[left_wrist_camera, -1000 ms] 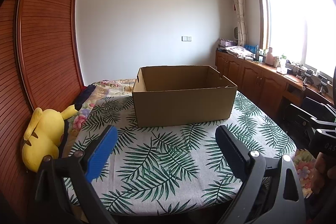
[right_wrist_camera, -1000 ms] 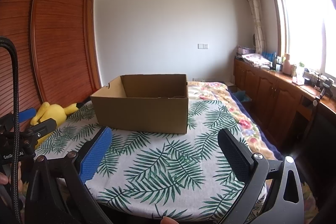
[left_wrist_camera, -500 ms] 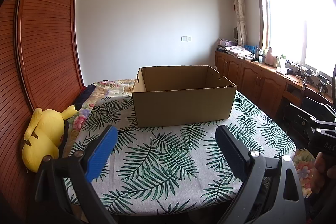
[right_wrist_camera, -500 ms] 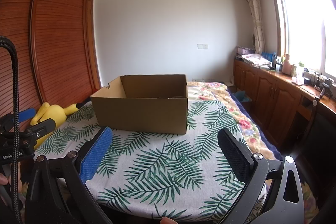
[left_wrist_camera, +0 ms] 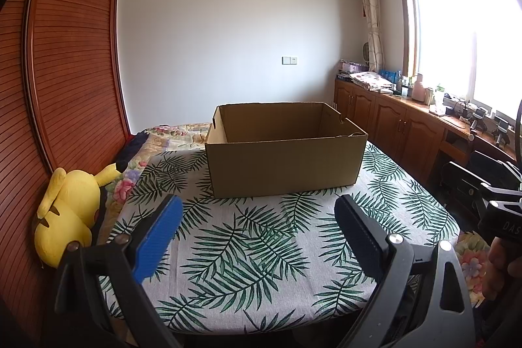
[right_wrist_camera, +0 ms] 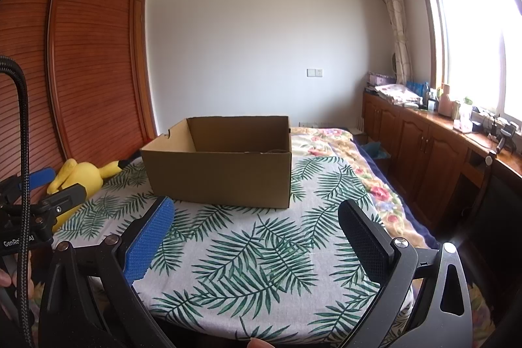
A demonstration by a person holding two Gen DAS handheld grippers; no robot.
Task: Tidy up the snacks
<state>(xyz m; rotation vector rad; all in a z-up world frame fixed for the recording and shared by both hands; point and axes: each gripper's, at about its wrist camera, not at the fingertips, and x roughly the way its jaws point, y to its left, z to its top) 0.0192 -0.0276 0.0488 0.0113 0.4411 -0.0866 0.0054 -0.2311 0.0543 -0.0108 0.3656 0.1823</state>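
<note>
An open brown cardboard box [left_wrist_camera: 284, 162] stands on a table with a palm-leaf cloth [left_wrist_camera: 254, 250]; it also shows in the right wrist view [right_wrist_camera: 222, 172]. What shows of its inside looks empty; the floor is hidden by the near wall. No snacks are in view. My left gripper [left_wrist_camera: 257, 217] is open and empty, held above the near part of the table. My right gripper [right_wrist_camera: 256, 222] is open and empty, also short of the box. The left gripper shows at the left edge of the right wrist view [right_wrist_camera: 39, 191].
A yellow plush toy [left_wrist_camera: 68, 211] lies left of the table against a wooden wardrobe [left_wrist_camera: 65, 80]. A floral bedspread [right_wrist_camera: 342, 152] lies behind the table. Wooden cabinets [left_wrist_camera: 407, 126] with clutter run along the right wall under the window.
</note>
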